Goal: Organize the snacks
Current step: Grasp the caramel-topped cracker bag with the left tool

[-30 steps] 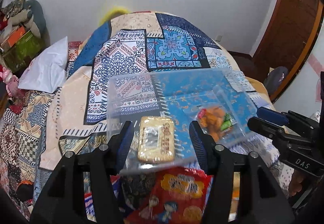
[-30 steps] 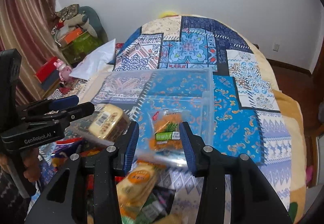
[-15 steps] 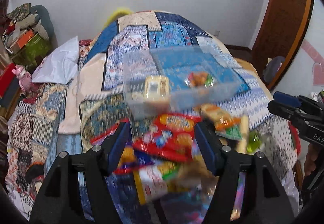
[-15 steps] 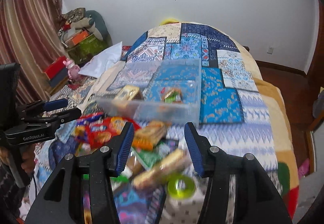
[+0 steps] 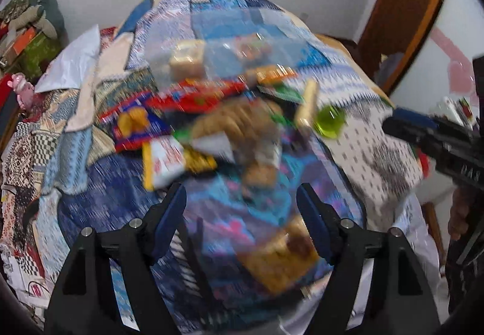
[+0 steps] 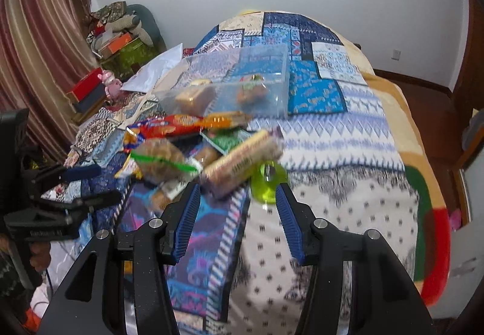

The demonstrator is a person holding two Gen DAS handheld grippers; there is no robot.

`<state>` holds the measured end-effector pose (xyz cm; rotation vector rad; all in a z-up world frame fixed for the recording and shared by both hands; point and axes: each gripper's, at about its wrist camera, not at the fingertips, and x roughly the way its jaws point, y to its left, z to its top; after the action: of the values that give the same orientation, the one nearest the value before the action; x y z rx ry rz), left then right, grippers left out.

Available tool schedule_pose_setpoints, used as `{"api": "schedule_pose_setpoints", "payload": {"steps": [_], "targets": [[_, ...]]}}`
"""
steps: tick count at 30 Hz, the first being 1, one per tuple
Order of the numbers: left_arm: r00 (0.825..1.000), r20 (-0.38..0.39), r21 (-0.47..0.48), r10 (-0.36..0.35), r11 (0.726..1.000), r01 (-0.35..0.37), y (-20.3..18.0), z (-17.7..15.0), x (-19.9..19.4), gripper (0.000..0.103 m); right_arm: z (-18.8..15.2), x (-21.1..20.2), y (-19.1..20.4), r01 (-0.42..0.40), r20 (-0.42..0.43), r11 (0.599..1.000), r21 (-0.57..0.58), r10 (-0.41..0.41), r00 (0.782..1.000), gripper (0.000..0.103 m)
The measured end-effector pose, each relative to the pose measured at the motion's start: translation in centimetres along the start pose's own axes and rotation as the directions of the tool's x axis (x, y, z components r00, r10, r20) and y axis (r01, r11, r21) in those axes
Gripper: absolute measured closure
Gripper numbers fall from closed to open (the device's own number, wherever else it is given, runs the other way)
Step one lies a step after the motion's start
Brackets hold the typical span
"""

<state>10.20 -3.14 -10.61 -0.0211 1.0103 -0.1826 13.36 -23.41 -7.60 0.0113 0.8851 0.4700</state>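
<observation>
A clear plastic bin (image 6: pixel 242 83) lies on the patterned bed and holds a tan biscuit pack (image 6: pixel 193 97) and an orange snack bag (image 6: pixel 251 91). It also shows, blurred, in the left wrist view (image 5: pixel 217 59). In front of it lies a heap of snack packets (image 6: pixel 187 150), among them a long red pack (image 6: pixel 169 126), a long cracker pack (image 6: pixel 242 161) and a green tape roll (image 6: pixel 267 180). My right gripper (image 6: pixel 237 220) is open and empty, just short of the heap. My left gripper (image 5: pixel 242 223) is open and empty, above the bed's near end.
The quilted bed (image 6: pixel 348 135) fills both views. A white pillow (image 6: pixel 154 70) and a pile of boxes and toys (image 6: pixel 121 41) lie at the left by the curtain. A wooden door (image 5: pixel 402 8) stands at the right. A loose biscuit pack (image 5: pixel 281 259) lies near my left gripper.
Both grippers have pulled back from the bin toward the near end of the bed. The snack heap has come into view between them and the bin. Both stay open.
</observation>
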Motion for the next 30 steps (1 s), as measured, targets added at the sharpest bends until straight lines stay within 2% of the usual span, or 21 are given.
{"api": "schedule_pose_setpoints", "payload": {"steps": [6, 13, 15, 20, 21, 22, 24, 26, 30], "targets": [[0.997, -0.061, 0.056, -0.035, 0.998, 0.038, -2.3, -3.0, 0.8, 0.027, -1.8, -0.9, -0.4, 0.011, -0.009, 1.000, 0.020, -0.011, 1.000, 0.054], [0.991, -0.112, 0.078, -0.074, 0.993, 0.083, -3.2, -4.1, 2.3, 0.026, -2.7, -1.1, -0.8, 0.017, -0.014, 0.999, 0.041, -0.017, 1.000, 0.054], [0.991, -0.119, 0.096, -0.067, 0.992, 0.079, -3.6, -4.4, 2.8, 0.023, -2.8, -1.1, -0.9, 0.017, -0.017, 0.999, 0.045, -0.017, 1.000, 0.054], [0.990, -0.134, 0.127, -0.045, 0.990, 0.062, -4.0, -4.9, 4.1, 0.023, -2.9, -0.7, -1.0, 0.014, -0.030, 0.998, 0.053, -0.013, 0.999, 0.054], [0.990, -0.136, 0.122, -0.047, 0.990, 0.064, -3.9, -4.9, 4.3, 0.025, -3.0, -0.6, -1.1, 0.013, -0.033, 0.998, 0.054, -0.011, 0.999, 0.054], [0.989, -0.138, 0.113, -0.050, 0.991, 0.066, -3.7, -4.8, 4.6, 0.030, -3.0, -0.4, -1.1, 0.012, -0.035, 0.998, 0.055, -0.010, 0.999, 0.054], [0.988, -0.143, 0.096, -0.065, 0.992, 0.079, -3.3, -4.6, 4.9, 0.048, -3.0, -0.2, -1.2, 0.010, -0.040, 0.998, 0.057, -0.008, 0.999, 0.054], [0.989, -0.130, 0.086, -0.067, 0.993, 0.079, -3.0, -4.4, 4.8, 0.057, -2.9, 0.0, -1.3, 0.009, -0.044, 0.998, 0.062, -0.006, 0.999, 0.054], [0.992, -0.098, 0.069, -0.077, 0.994, 0.084, -2.5, -3.6, 3.9, 0.058, -2.9, 0.6, -1.5, 0.006, -0.055, 0.997, 0.072, -0.002, 0.998, 0.054]]}}
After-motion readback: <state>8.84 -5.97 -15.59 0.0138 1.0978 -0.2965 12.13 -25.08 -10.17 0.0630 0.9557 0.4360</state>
